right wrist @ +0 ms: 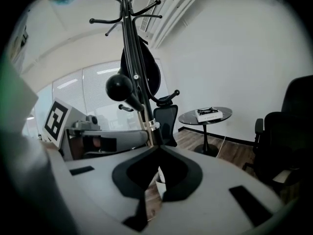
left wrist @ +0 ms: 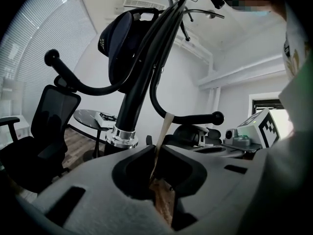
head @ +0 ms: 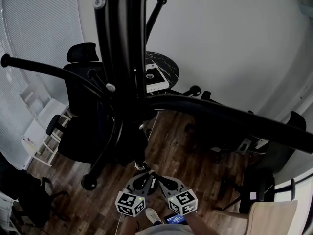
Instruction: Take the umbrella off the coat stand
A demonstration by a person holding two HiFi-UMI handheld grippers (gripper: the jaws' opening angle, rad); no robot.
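Two handheld tools wait low at the foot of a black coat stand (head: 122,58), the person standing on the near side of it, close in under its ball-tipped arms. Both tools point toward the chrome collar (left wrist: 120,136) on the pole. That placement reads as a ready position, not a reach, since nothing on the upper hooks is within range from down here.

The left tongs (left wrist: 159,151) are drawn together, and a thin pale strip (left wrist: 165,129) rises out of the seam between them toward a curved hook arm (left wrist: 195,119). It appears to be pinched there, though what it belongs to cannot be made out. The right tongs (right wrist: 159,151) are closed with nothing held, and only wood floor shows through the gap behind their tips.

No umbrella can be picked out with certainty. The one thing plainly hanging on the stand is a dark rounded item (left wrist: 122,43), high on the far-left side of the pole. It is navy or black, dome-shaped, soft-looking, with small light print on its flank. If this is the umbrella, it is folded into a compact bundle, well above both tools, and lifting it clear would likely mean raising a tool up past the arms.

A black office chair (left wrist: 44,131) stands at the left.
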